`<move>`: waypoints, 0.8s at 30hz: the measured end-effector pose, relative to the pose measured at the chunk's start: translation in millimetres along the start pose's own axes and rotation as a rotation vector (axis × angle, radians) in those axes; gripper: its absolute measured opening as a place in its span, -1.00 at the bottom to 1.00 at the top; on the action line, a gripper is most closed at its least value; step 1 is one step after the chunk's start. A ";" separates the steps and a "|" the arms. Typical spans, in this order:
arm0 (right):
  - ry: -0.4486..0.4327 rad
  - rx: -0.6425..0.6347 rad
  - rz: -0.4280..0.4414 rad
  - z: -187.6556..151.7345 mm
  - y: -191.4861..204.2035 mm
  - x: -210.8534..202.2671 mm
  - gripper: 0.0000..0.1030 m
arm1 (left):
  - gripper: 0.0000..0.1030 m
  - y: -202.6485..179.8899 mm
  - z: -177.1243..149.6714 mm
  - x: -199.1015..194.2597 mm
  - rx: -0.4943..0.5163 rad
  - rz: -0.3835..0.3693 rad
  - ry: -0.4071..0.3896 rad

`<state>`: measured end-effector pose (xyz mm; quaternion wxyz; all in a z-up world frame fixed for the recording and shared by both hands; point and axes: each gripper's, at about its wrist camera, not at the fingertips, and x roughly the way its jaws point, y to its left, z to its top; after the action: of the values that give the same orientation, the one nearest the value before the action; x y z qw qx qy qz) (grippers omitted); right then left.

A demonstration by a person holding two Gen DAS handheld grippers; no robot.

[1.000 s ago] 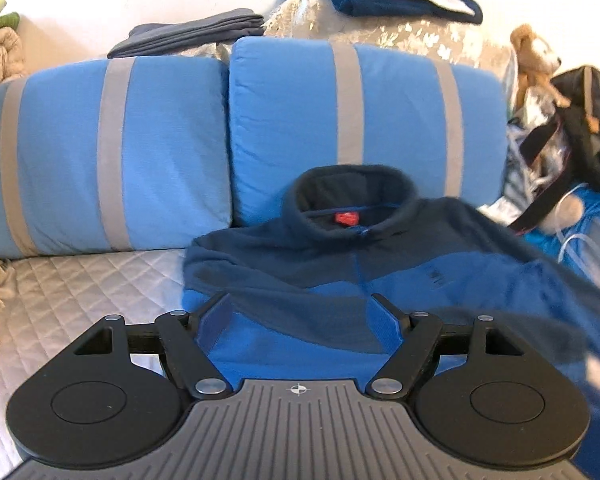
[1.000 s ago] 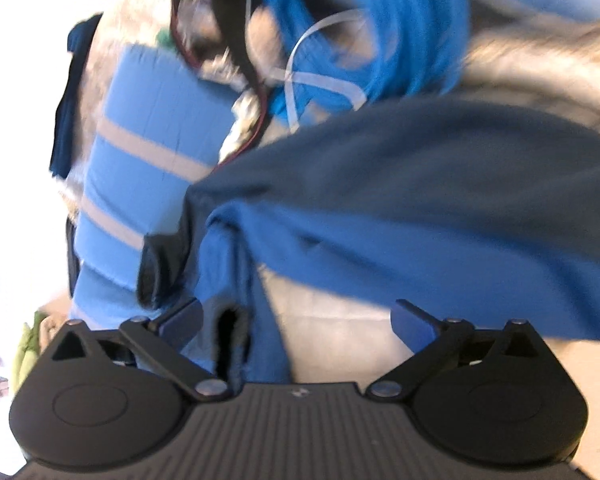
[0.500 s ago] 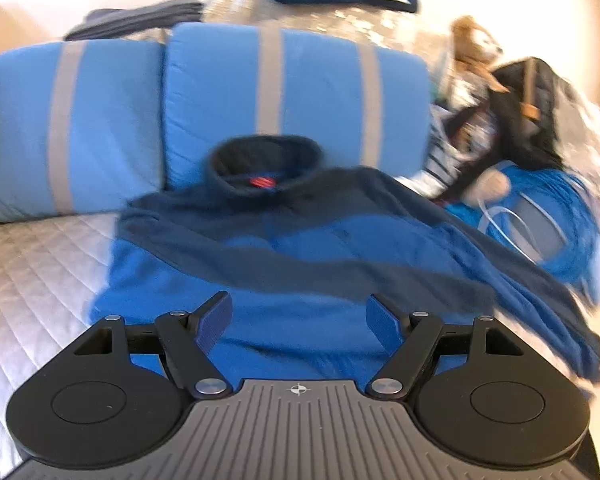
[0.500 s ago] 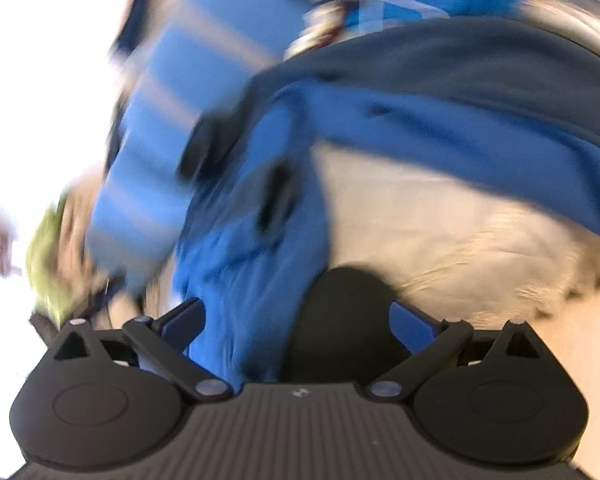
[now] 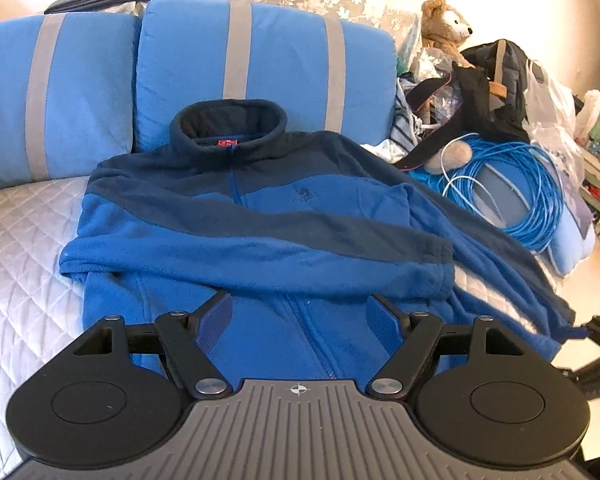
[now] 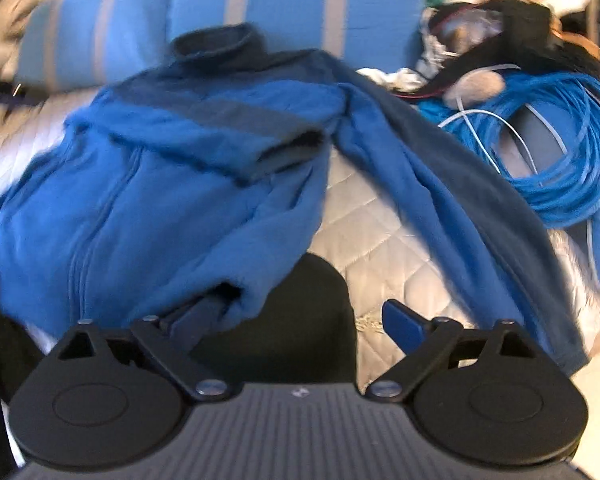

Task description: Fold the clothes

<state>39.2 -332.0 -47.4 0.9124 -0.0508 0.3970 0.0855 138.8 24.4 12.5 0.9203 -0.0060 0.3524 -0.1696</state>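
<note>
The fleece jacket lies face up on the quilted bed, filling the middle of my left view, its collar propped against the striped blue pillows at the top of the frame. One sleeve is already laid across the chest, cuff toward the right, which I take as the first fold. The other sleeve runs unfolded down to the lower right of my right view, beside the coil of blue cable, so I judge it to be the next piece to bring in.

My left gripper hovers low in the frame over the jacket's lower front, jaws apart and nothing between them. My right gripper is empty and wide, though its jaws are closing slightly; its left finger sits just at the jacket's bottom corner, and through the blur I cannot tell whether it touches the fleece. A dark rounded shape between the jaws is not clear enough to name.

A second ago my right view was rolled sideways, with the pillows standing on end at the left; now it is upright and faces the jacket squarely. My left view has slid rightward: the collar sits further left in the frame, and the cable and teddy bear show more fully.
</note>
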 end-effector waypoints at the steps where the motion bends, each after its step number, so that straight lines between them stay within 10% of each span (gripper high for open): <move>1: -0.011 -0.013 -0.028 0.8 3.8 0.4 0.88 | 0.42 1.4 -2.0 0.2 -0.002 0.000 0.004; 5: -0.044 -0.031 -0.145 11.3 14.8 7.5 0.65 | 0.42 5.2 -8.3 3.9 -0.016 0.009 0.025; 7: -0.064 -0.106 -0.148 13.3 25.4 9.9 0.22 | 0.42 5.1 -10.6 5.8 -0.019 0.010 0.038; 9: -0.071 -0.175 -0.121 12.8 34.1 9.7 -0.70 | 0.42 3.5 -11.6 6.4 -0.014 0.015 0.045; 24: -0.160 0.367 0.057 -25.0 -43.2 -27.6 -0.73 | 0.42 -19.6 -23.9 34.5 0.031 0.000 0.110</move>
<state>11.3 -381.5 -43.0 0.9321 0.1346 0.3336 0.0414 141.1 -2.4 -25.2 0.8996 0.0178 0.3998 -0.1750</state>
